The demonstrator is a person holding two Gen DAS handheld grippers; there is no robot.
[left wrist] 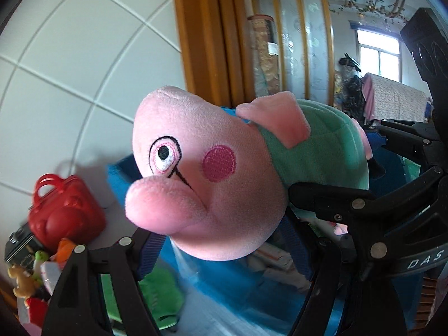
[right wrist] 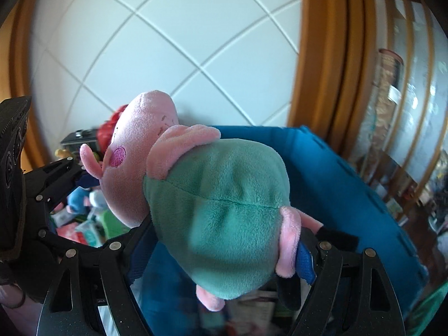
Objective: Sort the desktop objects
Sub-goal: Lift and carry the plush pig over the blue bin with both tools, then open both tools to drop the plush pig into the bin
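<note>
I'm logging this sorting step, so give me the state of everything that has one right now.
Pig plush: lifted, held at both ends, above the bin.
Left gripper: clamped on the plush's head.
Right gripper: clamped on the plush's green body.
Blue storage bin: open, holding items.
Red toy handbag: closed, upright on the clutter.

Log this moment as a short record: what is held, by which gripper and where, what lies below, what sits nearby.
held item: pink pig plush toy in a green outfit, lifted
left gripper: clamped on the head
right gripper: clamped on the green body
below: blue storage bin, its contents blurred
nearby: red toy handbag beside other small toys
backdrop: white tiled wall, wooden door frame
</note>
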